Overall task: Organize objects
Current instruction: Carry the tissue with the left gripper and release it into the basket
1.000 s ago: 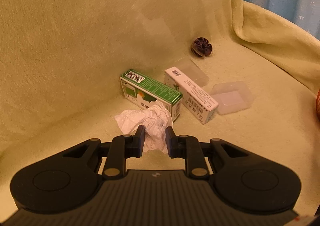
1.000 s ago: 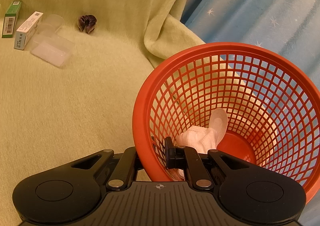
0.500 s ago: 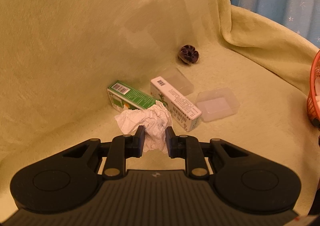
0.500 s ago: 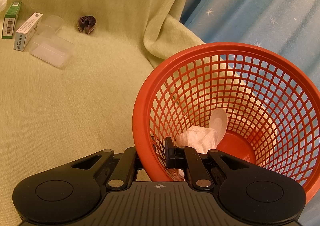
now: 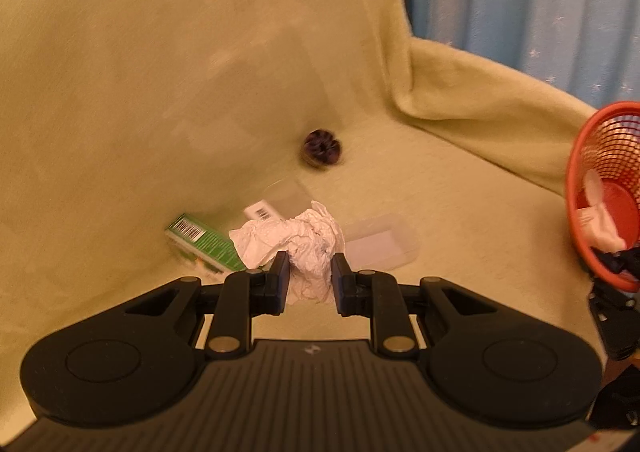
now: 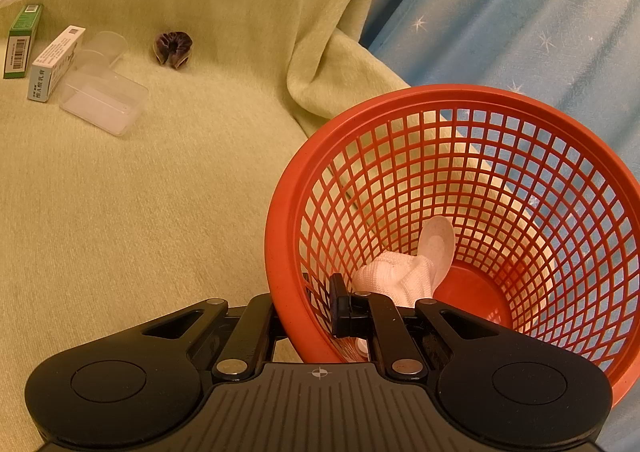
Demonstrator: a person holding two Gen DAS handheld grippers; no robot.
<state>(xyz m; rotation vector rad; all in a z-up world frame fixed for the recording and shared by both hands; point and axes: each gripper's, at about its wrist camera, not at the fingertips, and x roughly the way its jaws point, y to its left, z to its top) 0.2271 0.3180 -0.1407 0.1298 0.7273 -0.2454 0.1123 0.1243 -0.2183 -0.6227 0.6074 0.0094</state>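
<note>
From the left wrist cam the left tool (image 5: 307, 275) is pinching a crumpled tissue (image 5: 298, 242) above the sofa, while on the right cam the right tool (image 6: 305, 306) clamps the red basket (image 6: 460, 236) rim, so a loose wad could snag or drop short.

Our right gripper (image 6: 308, 304) is closed on the rim of the round orange plastic mesh basket (image 6: 500, 187): one finger is inside the basket wall, the other outside. Just beyond the jaws, at the basket bottom, we see a crumpled white cloth (image 6: 394, 278) and a pale oval piece (image 6: 438, 248) leaning on it. Far ahead and to the left of the jaws, on the yellow-green fabric cover (image 6: 160, 191), lie a green carton (image 6: 22, 39), a white carton (image 6: 56, 61), a clear plastic tray (image 6: 102, 101) and a dark purple scrunchie (image 6: 174, 47).
</note>
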